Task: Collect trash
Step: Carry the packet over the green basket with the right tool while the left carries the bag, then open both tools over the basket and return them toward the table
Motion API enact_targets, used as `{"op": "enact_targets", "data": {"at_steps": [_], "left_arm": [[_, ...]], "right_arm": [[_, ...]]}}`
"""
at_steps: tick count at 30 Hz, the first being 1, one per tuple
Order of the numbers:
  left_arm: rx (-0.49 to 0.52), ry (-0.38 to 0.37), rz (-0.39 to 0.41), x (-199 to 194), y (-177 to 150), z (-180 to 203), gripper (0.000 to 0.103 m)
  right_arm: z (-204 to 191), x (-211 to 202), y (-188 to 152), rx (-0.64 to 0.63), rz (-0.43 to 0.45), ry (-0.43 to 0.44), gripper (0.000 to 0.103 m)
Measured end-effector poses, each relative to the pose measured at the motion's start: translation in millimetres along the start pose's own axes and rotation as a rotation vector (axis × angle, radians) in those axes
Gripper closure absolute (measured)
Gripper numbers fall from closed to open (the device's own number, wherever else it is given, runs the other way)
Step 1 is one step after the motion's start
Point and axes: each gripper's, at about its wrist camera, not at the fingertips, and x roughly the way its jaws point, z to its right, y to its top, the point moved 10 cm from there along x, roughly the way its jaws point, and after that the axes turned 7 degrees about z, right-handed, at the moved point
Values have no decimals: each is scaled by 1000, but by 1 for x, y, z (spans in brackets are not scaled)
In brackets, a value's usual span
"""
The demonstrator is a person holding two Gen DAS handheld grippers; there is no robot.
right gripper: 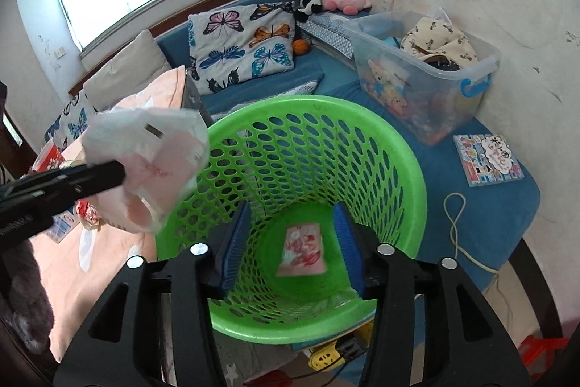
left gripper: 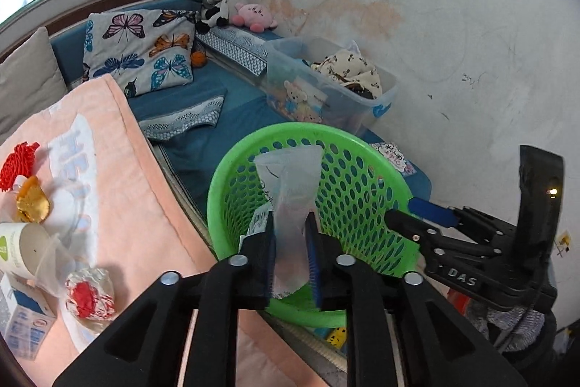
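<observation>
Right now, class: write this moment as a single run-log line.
left gripper: plastic bag between pads | right gripper: open, empty | green basket: pink packet inside

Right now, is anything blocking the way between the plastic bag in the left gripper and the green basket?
Nothing visible. The plastic bag, between the left gripper pads, hangs at the green basket rim. The right gripper is open over the basket mouth, holding nothing.

"DAS" stands in white letters on the black body of the right gripper (left gripper: pixel 420 223), at 4 o'clock in the left wrist view. Other printing on cartons, blanket and booklet is illegible.
</observation>
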Motion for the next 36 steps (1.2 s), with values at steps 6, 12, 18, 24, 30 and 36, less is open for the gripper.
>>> {"op": "enact_targets", "data": {"at_steps": [6,12,18,24,30,36], "left_arm": [[-3,-1,9,-6,-7,-1,53],[-11,21,27,-25,-10,-13,50],[-37,104,70,-64,-17,-53,46],[-66,217,83,-101,-28,-110,46],[-83,329,77,-134,-45,-175,38],[-80,390,54,-151,-58,-224,28]], "right_arm": [[-3,-8,1,-2,13,1,46],[-21,-18,7,-18,34,18,38],[-58,-23,10,-72,48,70,33],[-101,-18,7,-113,38,126,29],[-141,-9,0,-151,15,177,27],[-174,0,-9,-178,-14,213,26]]}}
